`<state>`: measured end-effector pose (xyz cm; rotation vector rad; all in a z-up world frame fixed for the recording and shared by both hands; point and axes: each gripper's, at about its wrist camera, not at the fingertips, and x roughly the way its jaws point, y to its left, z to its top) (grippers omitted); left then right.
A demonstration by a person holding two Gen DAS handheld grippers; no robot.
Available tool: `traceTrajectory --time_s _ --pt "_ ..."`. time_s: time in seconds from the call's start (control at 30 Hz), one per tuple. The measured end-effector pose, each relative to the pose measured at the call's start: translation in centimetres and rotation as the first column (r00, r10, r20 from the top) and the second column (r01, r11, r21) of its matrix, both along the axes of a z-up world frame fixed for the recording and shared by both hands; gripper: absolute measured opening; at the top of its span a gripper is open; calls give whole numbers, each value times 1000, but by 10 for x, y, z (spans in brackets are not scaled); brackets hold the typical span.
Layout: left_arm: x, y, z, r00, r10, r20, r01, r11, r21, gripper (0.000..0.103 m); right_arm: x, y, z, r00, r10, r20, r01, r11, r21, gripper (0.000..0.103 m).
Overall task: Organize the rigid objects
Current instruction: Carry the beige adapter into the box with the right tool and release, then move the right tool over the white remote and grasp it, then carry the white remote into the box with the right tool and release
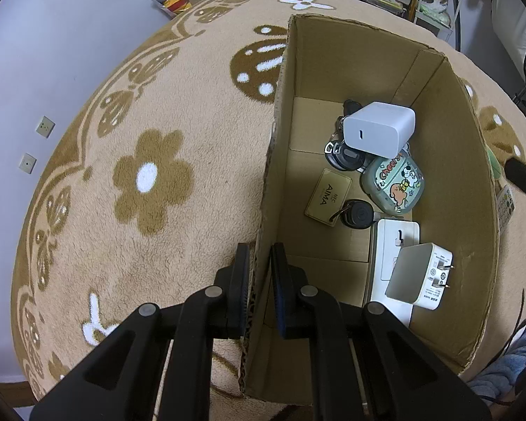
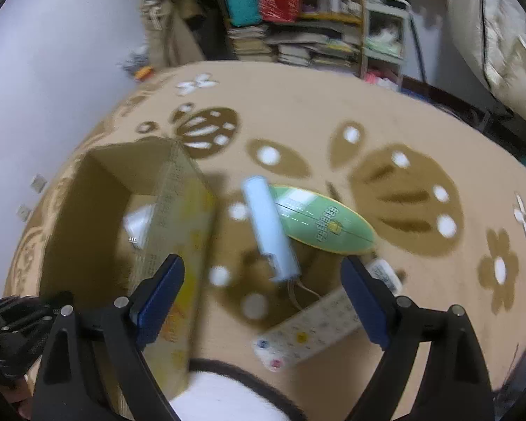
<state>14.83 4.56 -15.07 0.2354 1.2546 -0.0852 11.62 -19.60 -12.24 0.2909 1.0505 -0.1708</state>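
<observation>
Cardboard box (image 1: 449, 161) held the sorted chargers and keys; the left gripper (image 1: 259, 280) was clamped on its wall at six o'clock, steadying it. The right gripper (image 2: 263, 294), jaws wide and empty, hovered over the rug (image 2: 298, 112). The pale blue tube (image 2: 268, 228) lay at twelve o'clock, likely next to grasp.

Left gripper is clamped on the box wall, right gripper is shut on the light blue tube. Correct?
Not quite. The left gripper is clamped on the cardboard box wall, but the right gripper is open and empty; the light blue tube lies on the rug, per the right wrist view.
</observation>
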Motion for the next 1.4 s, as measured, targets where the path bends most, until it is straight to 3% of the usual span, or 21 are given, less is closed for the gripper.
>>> traceTrajectory --time_s 0.13,0.37,0.5,0.87,0.97,1.1,1.4 --pt "1 0 1 1000 0 -1 0 1000 0 12 -6 -18 -18 994 -71 -78 69 997 -28 95" --pt "0 0 1 1000 2 -2 -2 1000 -5 12 -14 -42 -70 951 -200 -236 191 980 -59 95" --pt "0 1 1 1000 4 -4 -4 1000 -10 12 -16 -47 -83 942 -223 -251 225 974 -21 95" --pt "1 0 1 1000 4 -4 -4 1000 -8 12 -20 -36 -92 927 -208 -313 179 977 -120 91" --pt "1 0 0 1000 1 -3 -1 1000 -1 12 -25 -31 -92 930 -205 -305 177 977 -117 84" --pt "1 -1 0 1000 2 -4 -2 1000 -3 12 -28 -26 -88 934 -186 -304 153 980 -128 51" --pt "1 0 1 1000 4 -5 -4 1000 -8 12 -41 -32 -65 956 -182 -229 141 973 -183 44"
